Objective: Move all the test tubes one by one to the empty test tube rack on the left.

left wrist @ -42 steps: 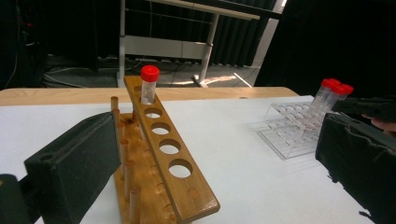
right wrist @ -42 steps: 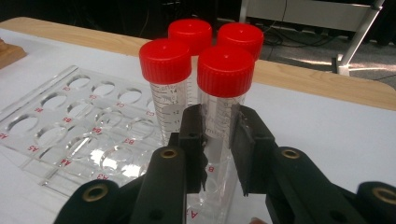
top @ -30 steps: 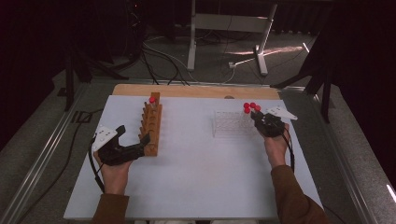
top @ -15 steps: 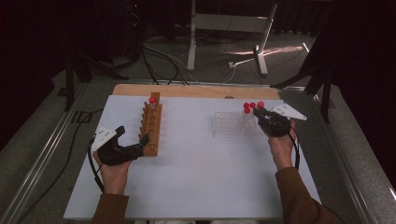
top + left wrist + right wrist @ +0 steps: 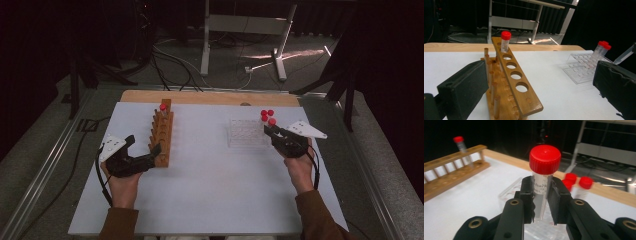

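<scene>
My right gripper (image 5: 270,131) (image 5: 541,202) is shut on a clear red-capped tube (image 5: 272,122) (image 5: 544,167) and holds it upright just above the clear plastic rack (image 5: 246,133) (image 5: 581,67). Two more red-capped tubes (image 5: 267,113) (image 5: 586,183) stand at that rack's far right corner. To the left is a wooden rack (image 5: 161,134) (image 5: 516,77) with one red-capped tube (image 5: 163,107) (image 5: 505,40) in its far hole. My left gripper (image 5: 144,144) (image 5: 539,75) is open, its jaws set wide on either side of the wooden rack's near end.
Everything rests on a white tabletop (image 5: 215,185) with a wooden strip (image 5: 210,97) along its far edge. Beyond the table are floor cables and a metal stand's legs (image 5: 240,45). A metal rail (image 5: 45,165) runs along the table's left side.
The right gripper has risen with the tube and tipped back, so its grey plate now shows. The left gripper has stayed in place.
</scene>
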### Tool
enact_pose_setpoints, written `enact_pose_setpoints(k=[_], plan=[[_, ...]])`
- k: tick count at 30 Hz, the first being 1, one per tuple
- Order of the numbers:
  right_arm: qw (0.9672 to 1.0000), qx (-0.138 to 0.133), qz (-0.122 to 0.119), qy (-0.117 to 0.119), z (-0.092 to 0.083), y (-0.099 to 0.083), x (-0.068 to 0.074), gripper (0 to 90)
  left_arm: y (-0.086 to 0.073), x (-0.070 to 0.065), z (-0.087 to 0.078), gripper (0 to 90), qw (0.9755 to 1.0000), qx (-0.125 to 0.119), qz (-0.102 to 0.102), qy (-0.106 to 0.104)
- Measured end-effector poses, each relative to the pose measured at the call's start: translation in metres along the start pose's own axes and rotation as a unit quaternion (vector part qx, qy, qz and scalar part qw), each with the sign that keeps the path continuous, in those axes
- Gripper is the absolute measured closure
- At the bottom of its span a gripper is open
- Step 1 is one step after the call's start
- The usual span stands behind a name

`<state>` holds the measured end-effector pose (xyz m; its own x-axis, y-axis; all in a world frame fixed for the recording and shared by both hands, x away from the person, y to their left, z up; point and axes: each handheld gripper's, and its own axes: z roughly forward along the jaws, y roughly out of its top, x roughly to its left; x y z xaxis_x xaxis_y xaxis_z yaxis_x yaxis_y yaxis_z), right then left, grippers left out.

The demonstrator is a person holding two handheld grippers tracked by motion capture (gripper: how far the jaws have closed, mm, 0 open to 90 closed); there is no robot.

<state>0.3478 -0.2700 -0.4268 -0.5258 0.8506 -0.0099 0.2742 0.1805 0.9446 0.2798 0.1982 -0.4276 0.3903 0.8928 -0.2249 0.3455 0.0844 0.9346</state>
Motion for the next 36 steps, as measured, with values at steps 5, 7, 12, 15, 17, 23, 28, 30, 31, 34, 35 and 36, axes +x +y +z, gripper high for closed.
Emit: enact_pose_setpoints(k=[5,7,12,15,17,23,28,30,31,34,35,36], plan=[[0.9997,0.0,0.0,0.026,-0.003,-0.006,0.011,74.1,0.004,-0.01,0.002,0.6,0.9999,0.001,0.008,-0.009],[0.9994,0.001,-0.001,0.034,-0.003,-0.009,0.014,74.2,0.006,-0.016,0.005,0.6,0.9998,0.003,0.013,-0.018],[0.9986,0.002,-0.003,0.053,-0.003,-0.011,0.024,74.1,0.006,-0.036,0.017,0.7,0.9987,0.015,0.029,-0.04],[0.998,0.004,-0.006,0.063,-0.003,-0.01,0.03,74.2,0.005,-0.049,0.027,0.7,0.9974,0.023,0.037,-0.057],[0.9975,0.006,-0.01,0.069,-0.001,-0.009,0.034,74.1,0.005,-0.059,0.033,0.7,0.9963,0.029,0.044,-0.068],[0.9958,0.015,-0.01,0.09,0.002,-0.011,0.045,74.1,0.007,-0.082,0.049,1.2,0.9931,0.039,0.062,-0.092],[0.9944,0.025,-0.016,0.101,0.003,-0.014,0.053,74.1,0.007,-0.099,0.06,1.1,0.9902,0.046,0.073,-0.11],[0.9938,0.027,-0.017,0.106,0.004,-0.015,0.057,74.1,0.007,-0.106,0.065,1.2,0.989,0.047,0.076,-0.118],[0.9933,0.029,-0.018,0.111,0.004,-0.015,0.059,74.2,0.007,-0.108,0.066,1.2,0.9886,0.047,0.076,-0.121],[0.9919,0.034,-0.021,0.121,0.007,-0.017,0.066,74.1,0.007,-0.118,0.073,1.2,0.9869,0.05,0.073,-0.135],[0.9913,0.038,-0.023,0.124,0.008,-0.017,0.069,74.1,0.007,-0.12,0.074,1.2,0.9866,0.051,0.074,-0.136],[0.9909,0.04,-0.024,0.126,0.008,-0.018,0.071,74.1,0.007,-0.123,0.076,1.6,0.9859,0.052,0.076,-0.14]])
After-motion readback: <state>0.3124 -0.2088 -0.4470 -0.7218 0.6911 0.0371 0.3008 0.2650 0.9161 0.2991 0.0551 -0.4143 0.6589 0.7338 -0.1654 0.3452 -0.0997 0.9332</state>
